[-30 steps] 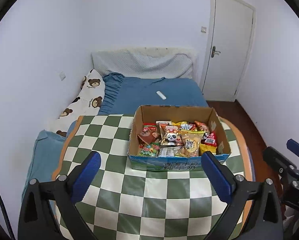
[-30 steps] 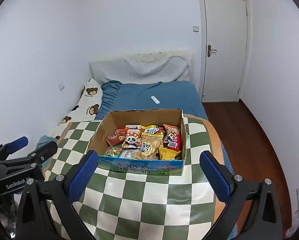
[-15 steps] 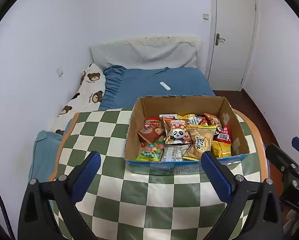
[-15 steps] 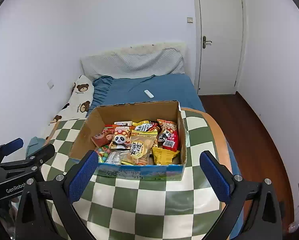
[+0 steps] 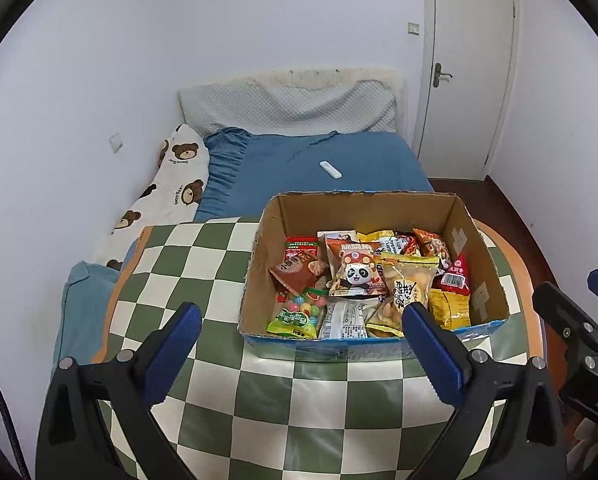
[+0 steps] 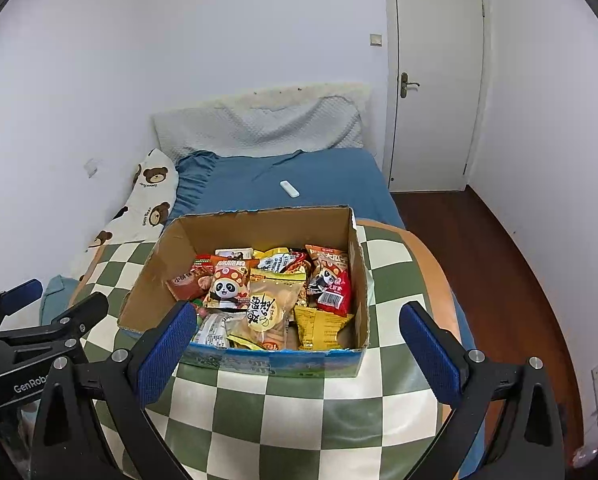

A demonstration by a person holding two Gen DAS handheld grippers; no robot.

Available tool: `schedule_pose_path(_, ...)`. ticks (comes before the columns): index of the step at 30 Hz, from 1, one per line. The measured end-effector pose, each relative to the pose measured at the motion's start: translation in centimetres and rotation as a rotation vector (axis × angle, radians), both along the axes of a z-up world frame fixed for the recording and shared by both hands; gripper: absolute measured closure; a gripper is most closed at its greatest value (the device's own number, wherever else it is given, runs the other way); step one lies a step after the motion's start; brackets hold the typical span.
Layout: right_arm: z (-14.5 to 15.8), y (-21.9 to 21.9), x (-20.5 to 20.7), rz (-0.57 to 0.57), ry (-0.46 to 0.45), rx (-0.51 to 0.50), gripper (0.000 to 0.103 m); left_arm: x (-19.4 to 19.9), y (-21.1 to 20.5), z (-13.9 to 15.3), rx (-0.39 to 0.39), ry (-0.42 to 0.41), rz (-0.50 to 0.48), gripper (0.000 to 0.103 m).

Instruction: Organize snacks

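Both the left gripper point(image 5: 303, 332) and right gripper point(image 6: 297, 332) hang wide open and empty, snack box point(image 5: 373, 344) just ahead on the checkered table point(image 5: 219, 264), blue bed point(image 5: 323, 168) and white door point(image 5: 469, 76) beyond.

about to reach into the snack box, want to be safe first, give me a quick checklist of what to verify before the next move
1. Left gripper open and holding nothing: ok.
2. Right gripper open and holding nothing: ok.
3. Cardboard box open at the top, nothing over the snacks: ok.
4. Panda snack bag lies on top of the pile, reachable from above: ok.
5. Box sits fully on the checkered tablecloth, not over the edge: ok.
6. Whether the packets are loose or wedged together: cannot tell.
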State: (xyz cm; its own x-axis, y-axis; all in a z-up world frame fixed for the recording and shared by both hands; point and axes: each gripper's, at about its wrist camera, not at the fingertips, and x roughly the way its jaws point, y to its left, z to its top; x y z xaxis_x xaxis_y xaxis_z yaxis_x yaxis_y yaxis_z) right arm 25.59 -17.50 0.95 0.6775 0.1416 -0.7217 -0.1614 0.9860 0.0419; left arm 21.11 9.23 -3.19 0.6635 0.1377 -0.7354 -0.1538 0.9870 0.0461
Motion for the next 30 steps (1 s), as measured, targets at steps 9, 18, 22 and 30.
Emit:
schedule_pose_path(9, -0.2, 0.2, 0.2, 0.005, 0.01, 0.001, 0.0, 0.2, 0.1, 0.6, -0.008, -0.008, -0.002, 0.0)
schedule_pose_path(18, -0.2, 0.2, 0.1, 0.004, 0.008, 0.006, 0.0, 0.0, 0.1, 0.9, -0.009, -0.021, -0.003, 0.0)
schedule_pose_path(22, -0.2, 0.2, 0.2, 0.005, 0.007, 0.006, 0.0, -0.1, 0.1, 1.0, -0.009, -0.021, -0.005, 0.0)
schedule_pose_path(30, -0.3, 0.1, 0.0, 0.003, 0.012, 0.005, 0.0, -0.2, 0.0, 1.0, -0.008, -0.024, -0.005, 0.0)
